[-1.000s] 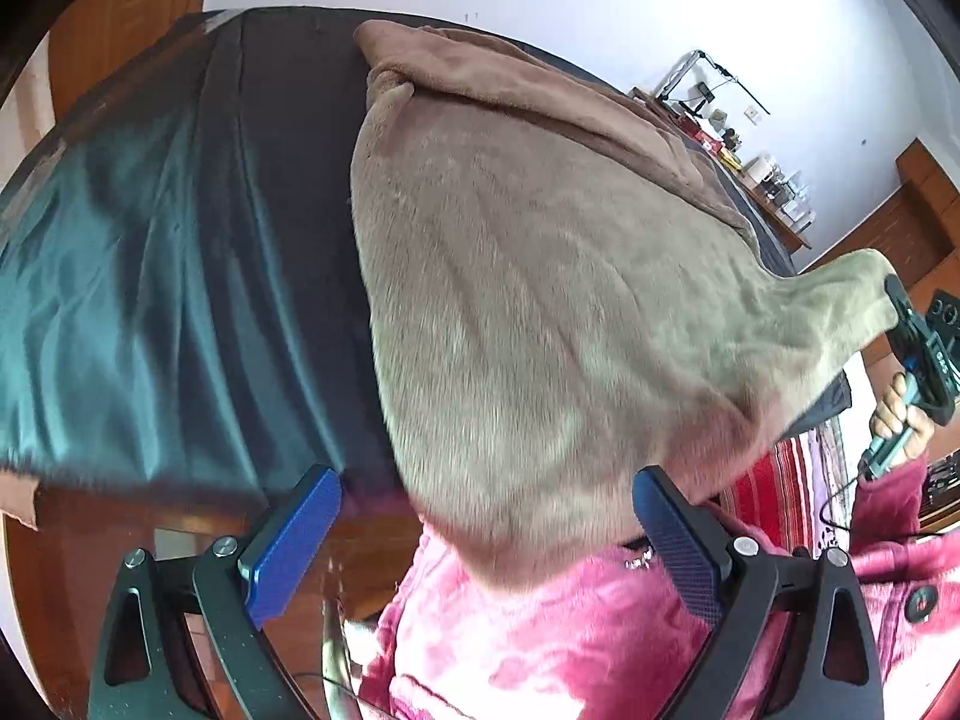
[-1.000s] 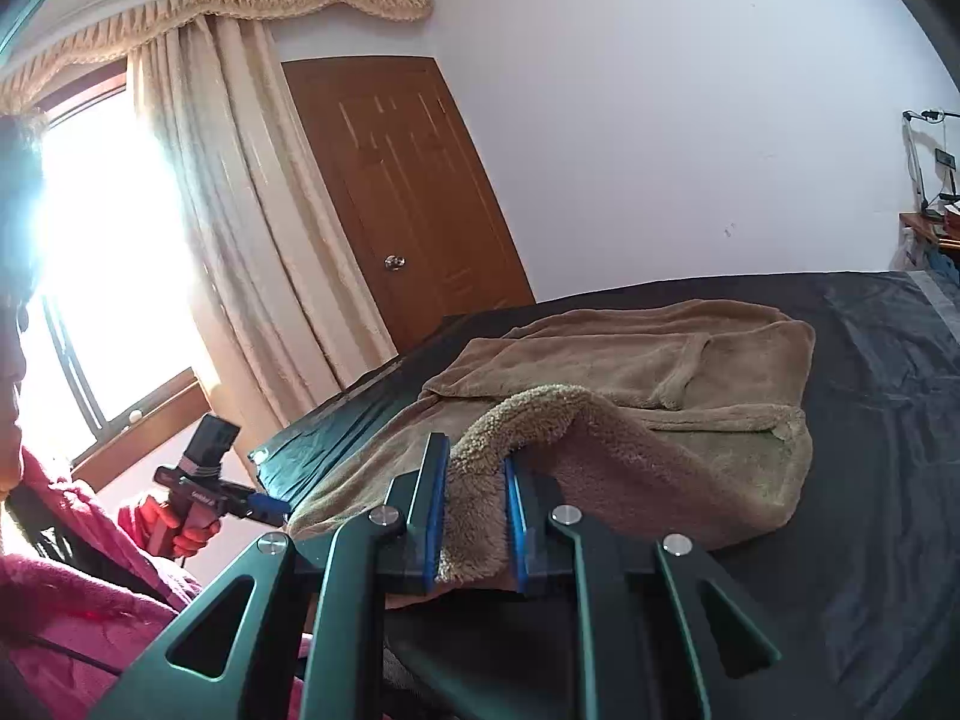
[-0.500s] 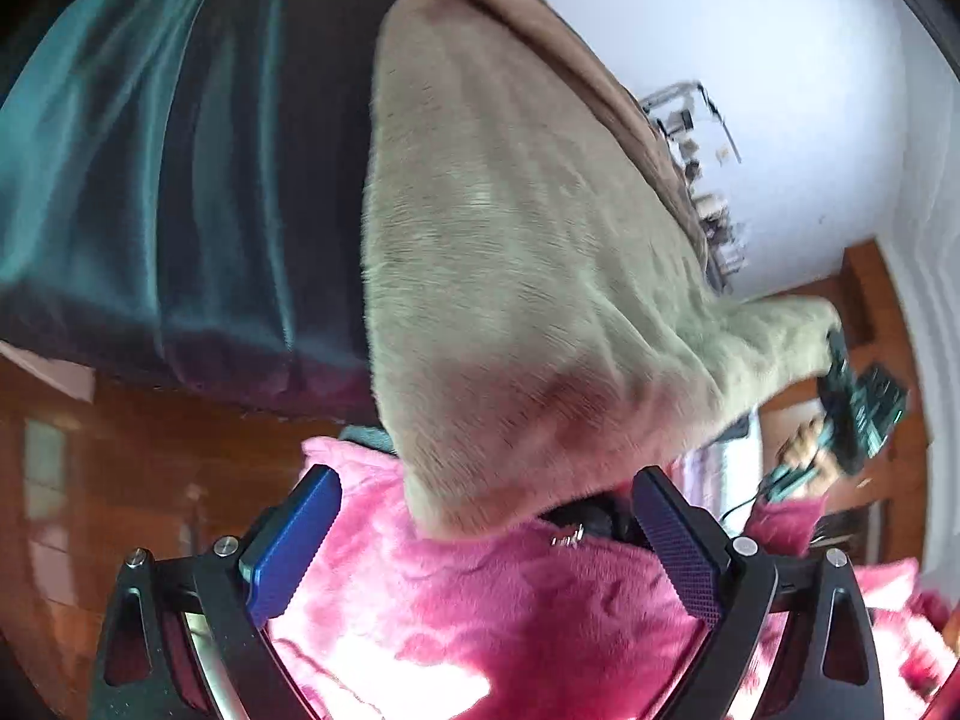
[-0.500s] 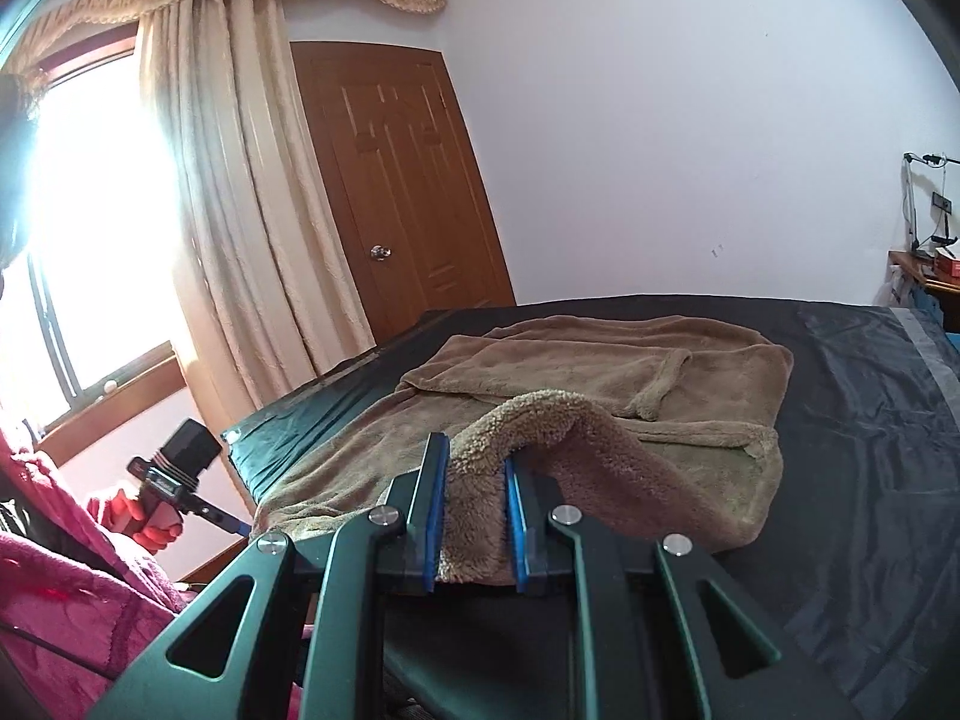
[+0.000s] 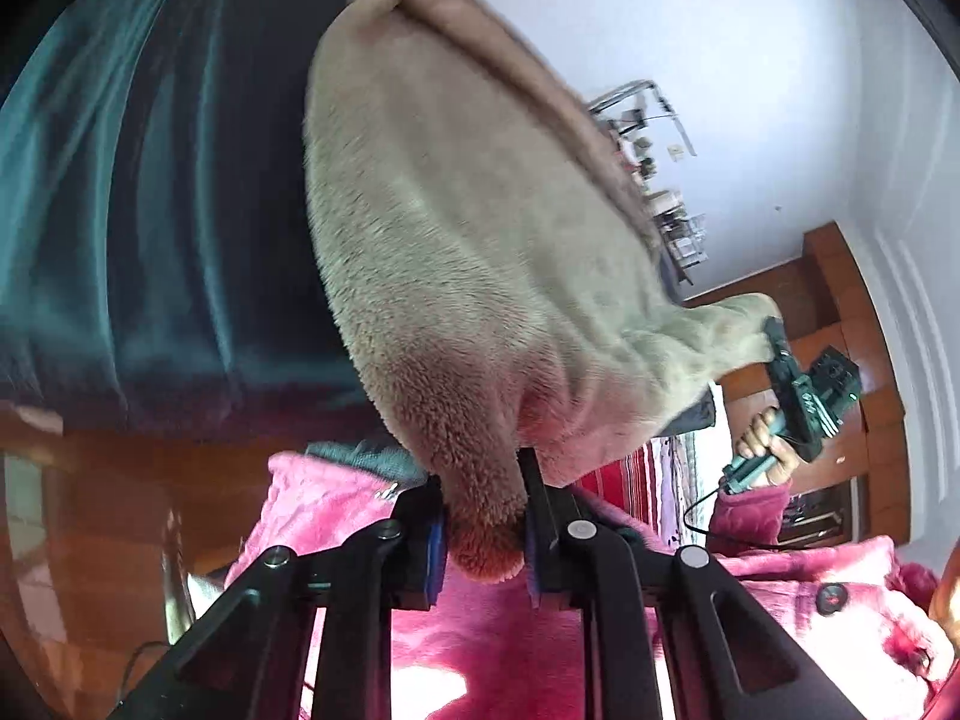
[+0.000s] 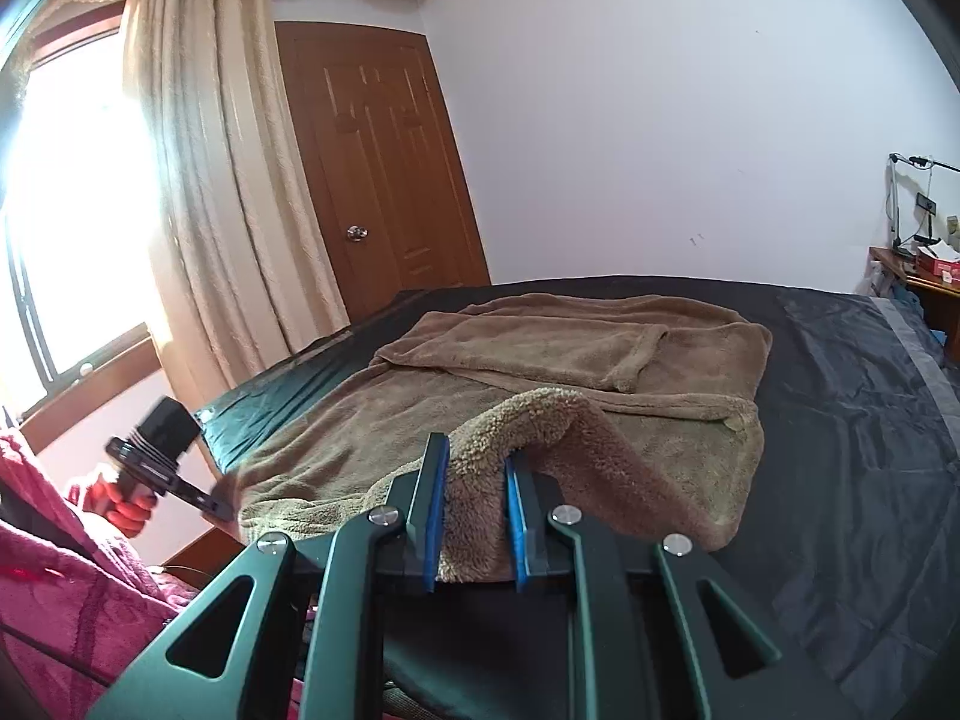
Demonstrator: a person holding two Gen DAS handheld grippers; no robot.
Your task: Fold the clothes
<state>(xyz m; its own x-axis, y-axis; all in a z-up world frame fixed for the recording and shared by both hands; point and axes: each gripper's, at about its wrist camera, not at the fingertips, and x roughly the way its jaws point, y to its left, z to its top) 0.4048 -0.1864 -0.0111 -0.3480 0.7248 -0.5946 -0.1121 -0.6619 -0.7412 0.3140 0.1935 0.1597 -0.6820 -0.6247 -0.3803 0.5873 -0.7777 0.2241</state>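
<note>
A tan fleece garment point(image 6: 576, 354) lies spread on a dark bed cover point(image 6: 852, 420), with its near hem hanging over the bed's edge. My left gripper point(image 5: 483, 531) is shut on one corner of that hem point(image 5: 486, 516). My right gripper point(image 6: 477, 516) is shut on the other corner, which bunches up between the blue pads point(image 6: 435, 510). In the left wrist view the garment point(image 5: 468, 228) stretches away across the bed to the right gripper point(image 5: 798, 390), held in a hand. The left gripper point(image 6: 168, 468) shows at the left of the right wrist view.
The person wears a pink fleece robe point(image 5: 480, 648), close under the left gripper. A wooden door point(image 6: 384, 168) and cream curtains point(image 6: 198, 192) stand beyond the bed. A wooden side table point(image 6: 924, 294) with small items sits at the far right. A wooden bed frame point(image 5: 150, 480) runs below the cover.
My left gripper went from wide open to shut on the near hem corner. The right gripper kept its hold and moved only slightly.
</note>
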